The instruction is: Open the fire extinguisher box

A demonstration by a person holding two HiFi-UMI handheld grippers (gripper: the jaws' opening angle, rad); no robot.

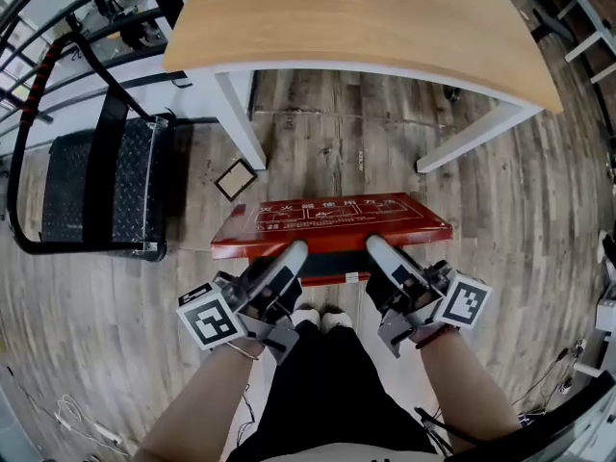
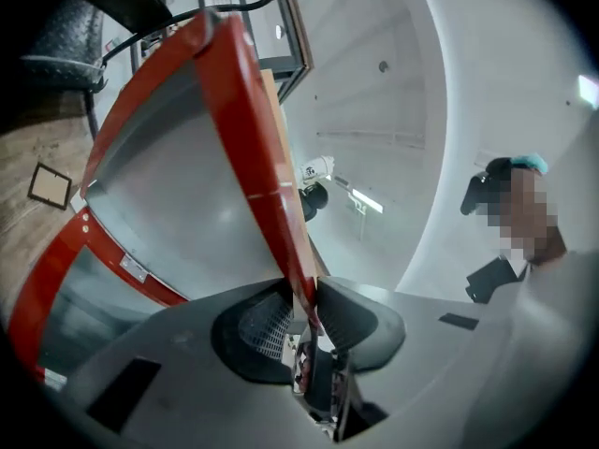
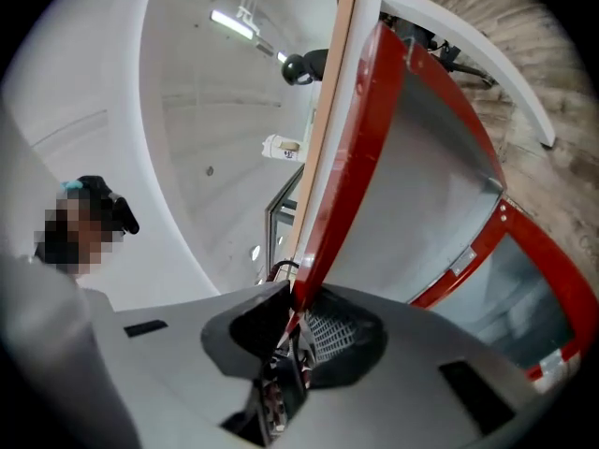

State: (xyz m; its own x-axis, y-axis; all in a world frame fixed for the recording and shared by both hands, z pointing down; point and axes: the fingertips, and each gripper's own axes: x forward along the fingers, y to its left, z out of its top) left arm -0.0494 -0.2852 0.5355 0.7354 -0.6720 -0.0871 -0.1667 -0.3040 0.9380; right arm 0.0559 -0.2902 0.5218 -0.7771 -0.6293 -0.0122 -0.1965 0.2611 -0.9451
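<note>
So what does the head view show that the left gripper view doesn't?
Only the head view: the right gripper, the person's forearms and the printed top of the lid. Only the left gripper view: the lid's grey underside, with the left gripper clamped on its red edge. Both: the red lid and the square frame on the floor.

Lighting is bright and diffuse; a white ceiling strip lamp (image 3: 234, 23) is one visible source, and shadows under the light wooden table (image 1: 385, 27) are soft. Fisheye distortion curves straight edges; both gripper views show black vignetted corners.
</note>
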